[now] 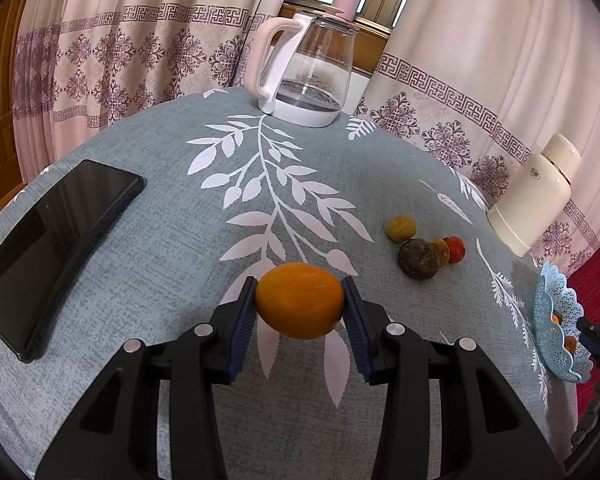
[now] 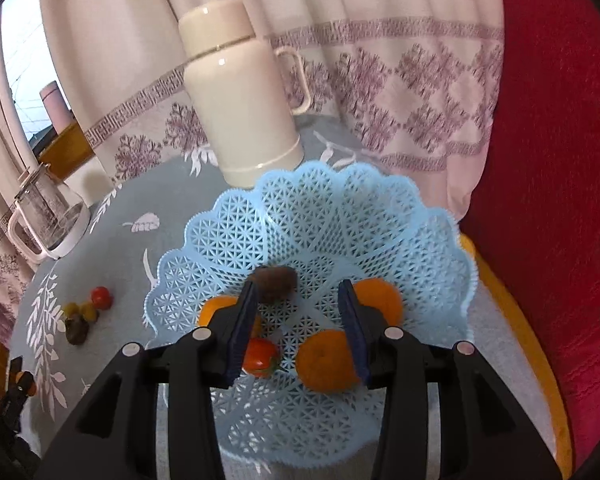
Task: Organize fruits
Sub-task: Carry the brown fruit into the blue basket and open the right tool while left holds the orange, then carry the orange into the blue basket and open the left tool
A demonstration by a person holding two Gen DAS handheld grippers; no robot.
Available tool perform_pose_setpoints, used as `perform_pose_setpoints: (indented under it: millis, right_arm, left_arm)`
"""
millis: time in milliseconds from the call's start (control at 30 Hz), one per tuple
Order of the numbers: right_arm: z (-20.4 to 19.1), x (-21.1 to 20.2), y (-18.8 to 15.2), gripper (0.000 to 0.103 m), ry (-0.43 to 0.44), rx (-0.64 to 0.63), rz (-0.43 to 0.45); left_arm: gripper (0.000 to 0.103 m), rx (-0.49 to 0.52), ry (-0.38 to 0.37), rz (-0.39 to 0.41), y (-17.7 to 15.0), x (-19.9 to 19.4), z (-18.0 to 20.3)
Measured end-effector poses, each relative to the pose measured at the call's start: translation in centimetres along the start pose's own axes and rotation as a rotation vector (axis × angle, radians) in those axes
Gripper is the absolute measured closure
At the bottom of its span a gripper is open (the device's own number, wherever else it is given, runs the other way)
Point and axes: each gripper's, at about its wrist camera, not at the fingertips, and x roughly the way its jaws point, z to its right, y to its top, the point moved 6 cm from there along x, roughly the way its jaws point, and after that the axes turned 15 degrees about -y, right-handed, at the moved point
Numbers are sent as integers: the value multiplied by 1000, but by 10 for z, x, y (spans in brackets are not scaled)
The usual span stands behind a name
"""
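My left gripper [image 1: 300, 300] is shut on an orange [image 1: 300, 300] and holds it just above the grey leaf-print tablecloth [image 1: 172, 248]. A cluster of small fruits lies to its right: a yellow one [image 1: 401, 229], a dark brown one [image 1: 418, 259] and a red tomato [image 1: 456, 249]. My right gripper [image 2: 298, 312] is open and empty over the blue lattice basket [image 2: 340, 216]. In the basket lie a brown fruit [image 2: 276, 278], three oranges [image 2: 328, 360] and a red tomato [image 2: 262, 358]. The basket also shows at the right edge of the left wrist view [image 1: 556, 320].
A black phone [image 1: 56, 248] lies at the left. A glass kettle with a pink handle [image 1: 304, 68] stands at the back. A cream thermos [image 2: 240, 92] stands behind the basket. A red chair [image 2: 560, 200] is to the right, curtains behind.
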Motion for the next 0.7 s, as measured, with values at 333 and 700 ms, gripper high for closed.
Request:
perform_pose_setpoints:
  millis: [333, 700]
  right_arm:
    - [22, -51, -24, 42, -147, -7, 229]
    - [39, -50, -29, 39, -116, 58, 214]
  left_arm:
    - [60, 33, 4, 9, 2, -6, 11]
    - [60, 120, -48, 3, 0, -16, 61]
